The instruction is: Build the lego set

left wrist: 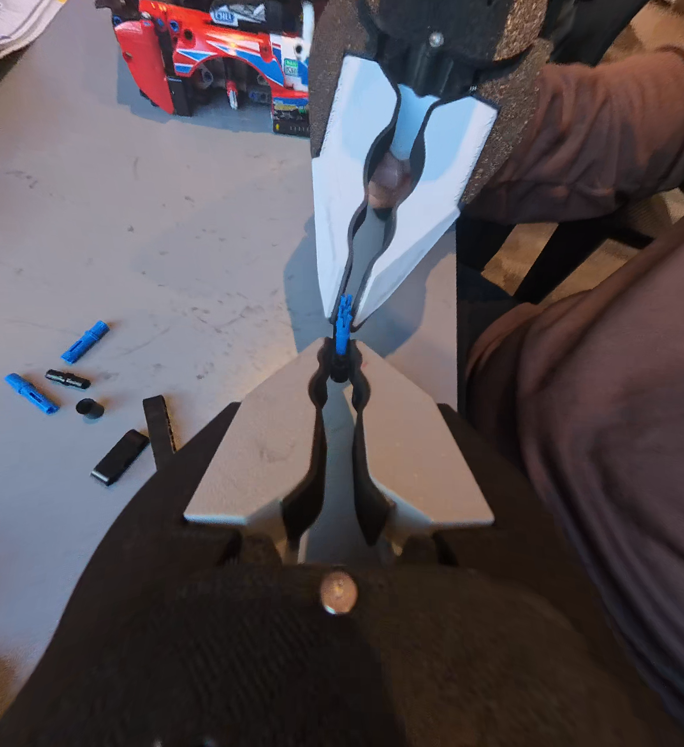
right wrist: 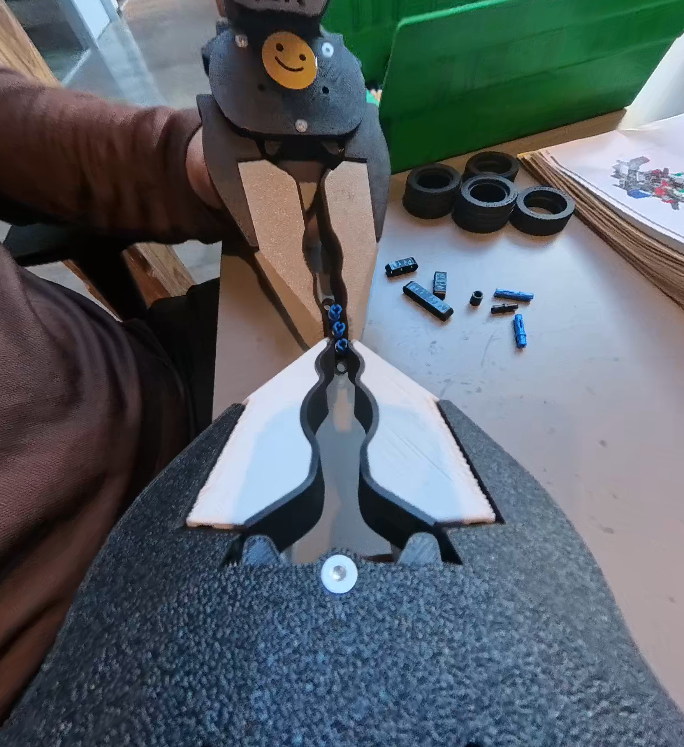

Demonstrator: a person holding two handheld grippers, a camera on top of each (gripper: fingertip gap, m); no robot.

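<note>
A short black beam with blue pins [left wrist: 341,341] hangs in the air between my two grippers, just over the table's near edge. My left gripper [left wrist: 339,355] is shut on its black end. My right gripper [left wrist: 345,320] comes in from above and is shut on the blue-pinned end. In the right wrist view the beam [right wrist: 337,329] shows three blue pins in a row between my right gripper [right wrist: 338,351] and my left gripper [right wrist: 331,309]. The partly built red race car [left wrist: 210,60] stands at the far side of the table.
Loose blue pins [left wrist: 85,341], a black pin [left wrist: 67,379], a black bush [left wrist: 89,407] and black beams [left wrist: 119,463] lie on the grey table [left wrist: 170,222]. Several black tyres [right wrist: 490,198], an instruction booklet [right wrist: 655,182] and a green bin [right wrist: 494,68] lie beyond. The person's body is near. Less than 4 cm separates the two grippers' tips.
</note>
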